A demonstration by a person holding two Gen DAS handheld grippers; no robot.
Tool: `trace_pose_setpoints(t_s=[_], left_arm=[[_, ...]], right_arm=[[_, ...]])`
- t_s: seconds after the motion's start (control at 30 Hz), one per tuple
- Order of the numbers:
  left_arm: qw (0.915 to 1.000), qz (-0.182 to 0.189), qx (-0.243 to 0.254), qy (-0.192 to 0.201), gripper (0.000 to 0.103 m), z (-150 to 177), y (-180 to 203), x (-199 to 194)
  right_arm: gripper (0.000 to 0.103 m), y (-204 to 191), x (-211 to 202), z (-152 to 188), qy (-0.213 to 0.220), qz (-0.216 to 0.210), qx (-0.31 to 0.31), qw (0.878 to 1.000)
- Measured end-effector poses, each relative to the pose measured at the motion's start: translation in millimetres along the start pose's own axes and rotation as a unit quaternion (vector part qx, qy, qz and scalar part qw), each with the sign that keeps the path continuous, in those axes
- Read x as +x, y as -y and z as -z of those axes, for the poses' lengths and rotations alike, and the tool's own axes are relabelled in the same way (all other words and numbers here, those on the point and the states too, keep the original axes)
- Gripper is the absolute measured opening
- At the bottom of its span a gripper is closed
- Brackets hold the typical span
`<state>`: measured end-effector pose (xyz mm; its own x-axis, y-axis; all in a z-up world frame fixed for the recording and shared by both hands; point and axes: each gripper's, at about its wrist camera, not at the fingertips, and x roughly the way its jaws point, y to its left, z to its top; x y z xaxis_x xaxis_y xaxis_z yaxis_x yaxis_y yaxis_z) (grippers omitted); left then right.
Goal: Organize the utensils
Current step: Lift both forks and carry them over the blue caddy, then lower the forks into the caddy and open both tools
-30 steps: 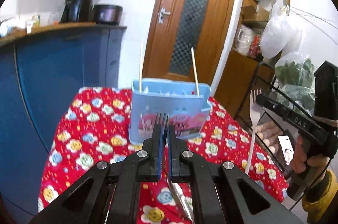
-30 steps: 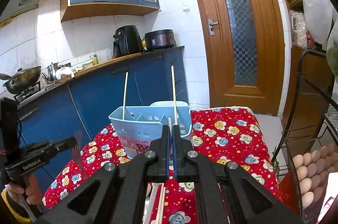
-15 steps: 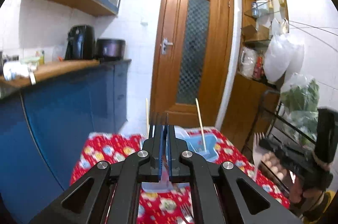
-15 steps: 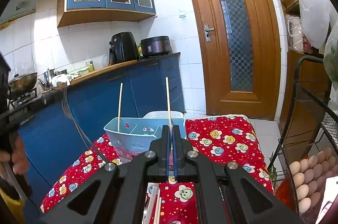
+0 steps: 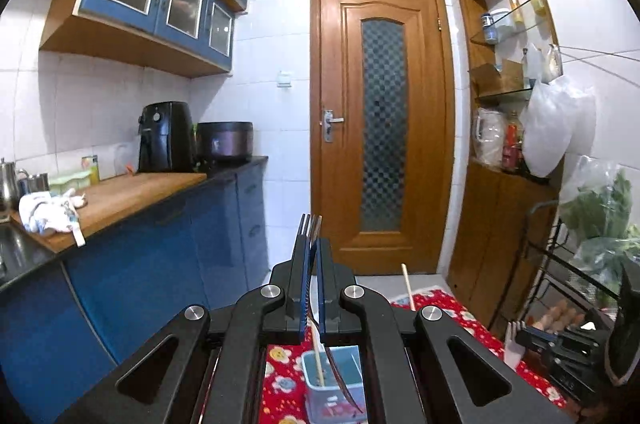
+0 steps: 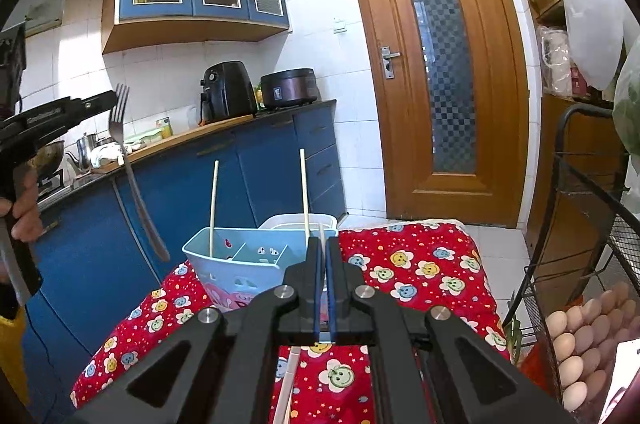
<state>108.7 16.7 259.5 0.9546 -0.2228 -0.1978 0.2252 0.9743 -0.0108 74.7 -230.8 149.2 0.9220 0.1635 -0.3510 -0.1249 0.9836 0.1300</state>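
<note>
My left gripper point(image 5: 313, 244) is shut on a metal fork point(image 5: 310, 224); its tines stick out above the fingertips and its handle hangs toward the light blue utensil holder point(image 5: 334, 390) below. In the right wrist view the left gripper point(image 6: 106, 100) holds the fork point(image 6: 132, 172) high, left of the holder point(image 6: 240, 264). Two wooden chopsticks point(image 6: 305, 192) stand in the holder. My right gripper point(image 6: 322, 244) is shut on a white plastic fork, whose tines show in the left wrist view point(image 5: 513, 340).
The holder stands on a red flowered tablecloth point(image 6: 416, 276). A white tub point(image 6: 298, 222) sits behind it. A blue counter point(image 6: 240, 160) runs along the left. A wire rack with eggs point(image 6: 580, 336) is at the right. A wooden door point(image 6: 440, 64) is behind.
My left gripper has risen with the fork from table level to well above the holder. My right gripper has stayed almost still, lifting slightly.
</note>
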Motion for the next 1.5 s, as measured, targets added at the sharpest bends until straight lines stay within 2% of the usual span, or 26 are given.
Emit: trace_pose_setpoints(t_s=[0.27,0.47,0.67,0.8,0.93,1.1,1.27,1.5], left_arm=[[0.9998,-0.016,0.013,-0.006,0.003,-0.4,9.5,39.3],[0.9988,-0.016,0.014,-0.043,0.003,17.3,8.8,70.7],[0.9976,-0.011,0.013,-0.068,0.003,35.9,4.8,91.4],[0.9967,-0.009,0.018,-0.078,0.003,45.8,5.5,99.7],[0.9951,-0.003,0.016,-0.097,0.003,57.0,4.1,110.2],[0.9937,0.007,0.010,-0.111,0.003,70.9,4.9,118.7],[0.9911,0.025,-0.004,-0.131,0.003,85.3,7.3,124.0],[0.9896,0.038,-0.019,-0.137,0.003,95.7,4.8,121.9]], right_arm=[[0.003,-2.4,10.1,-13.8,0.012,0.002,-0.015,1.000],[0.003,-8.7,25.7,-38.7,0.040,0.027,-0.049,0.998],[0.003,-12.6,54.7,-62.6,0.063,0.031,-0.046,0.996],[0.003,-18.7,72.7,-69.6,0.087,0.039,-0.052,0.994],[0.003,-30.7,88.0,-68.1,0.109,0.056,-0.085,0.989],[0.003,-43.5,105.3,-55.1,0.106,0.061,-0.118,0.985],[0.003,-48.0,119.1,-38.1,0.081,0.051,-0.125,0.987],[0.004,-37.6,124.9,-25.8,0.042,0.019,-0.078,0.996]])
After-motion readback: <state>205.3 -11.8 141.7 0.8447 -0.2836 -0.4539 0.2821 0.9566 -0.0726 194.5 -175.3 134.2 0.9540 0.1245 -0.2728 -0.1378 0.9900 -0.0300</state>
